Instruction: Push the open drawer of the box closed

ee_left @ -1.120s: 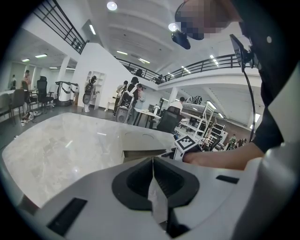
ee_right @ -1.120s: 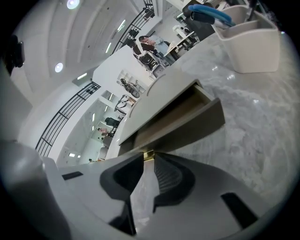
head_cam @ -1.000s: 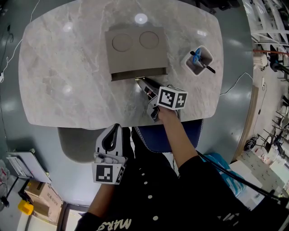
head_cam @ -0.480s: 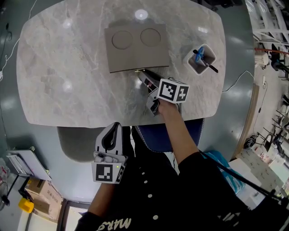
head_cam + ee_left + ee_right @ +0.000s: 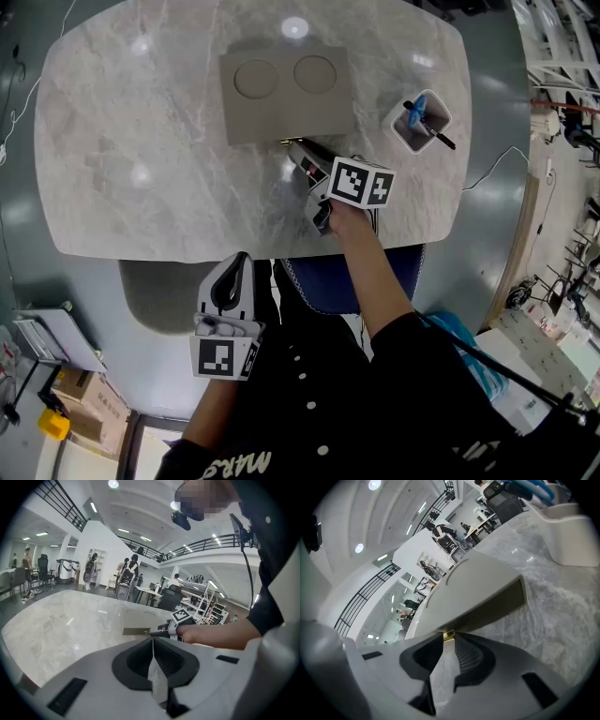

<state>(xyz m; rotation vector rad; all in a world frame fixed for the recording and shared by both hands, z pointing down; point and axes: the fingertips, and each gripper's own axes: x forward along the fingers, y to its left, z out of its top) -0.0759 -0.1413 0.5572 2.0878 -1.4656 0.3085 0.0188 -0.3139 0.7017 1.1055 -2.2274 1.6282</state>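
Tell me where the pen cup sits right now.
In the head view, the pen cup stands at the right of the table, right of the box and beyond the right gripper.

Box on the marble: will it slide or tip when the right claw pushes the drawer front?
Probably slides rather than tips: the box is low and wide, flat on the table, whose polished top shows glare. It looks rigid, so a push should transfer cleanly. The right claw, shut, meets only a small brass knob, so contact could slip sideways.
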